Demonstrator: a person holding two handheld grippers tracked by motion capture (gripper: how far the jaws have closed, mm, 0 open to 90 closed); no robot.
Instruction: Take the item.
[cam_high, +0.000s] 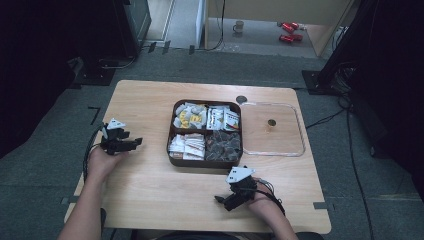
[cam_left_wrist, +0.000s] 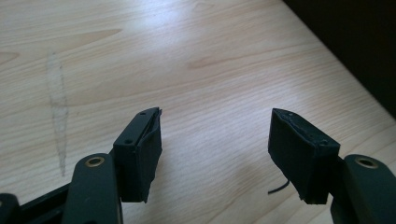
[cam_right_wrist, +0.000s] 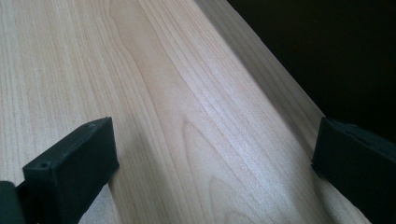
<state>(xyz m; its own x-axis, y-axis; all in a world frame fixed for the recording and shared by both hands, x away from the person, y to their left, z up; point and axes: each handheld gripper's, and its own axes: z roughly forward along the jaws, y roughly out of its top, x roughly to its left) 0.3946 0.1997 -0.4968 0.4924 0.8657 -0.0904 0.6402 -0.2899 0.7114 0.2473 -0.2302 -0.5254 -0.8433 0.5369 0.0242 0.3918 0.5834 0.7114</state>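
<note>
A brown four-compartment box (cam_high: 205, 163) sits mid-table. It holds yellow-white sachets (cam_high: 190, 116), white packets (cam_high: 223, 118), pale packets (cam_high: 186, 146) and dark pieces (cam_high: 223, 145). My left gripper (cam_high: 134, 144) lies low near the table's left edge, pointing right toward the box and well apart from it. In the left gripper view its jaws (cam_left_wrist: 215, 149) stand apart over bare wood with nothing between them. My right gripper (cam_high: 221, 201) rests near the front edge, below the box. In the right gripper view its jaws (cam_right_wrist: 215, 163) are wide apart, empty, beside the table's edge.
A clear square lid (cam_high: 272, 150) with a small knob (cam_high: 271, 123) lies right of the box. A dark round mark (cam_high: 241, 99) sits on the wooden table (cam_high: 150, 190) behind it. Beyond the table, a mug (cam_high: 239, 26) and red items (cam_high: 289, 31) lie on the floor.
</note>
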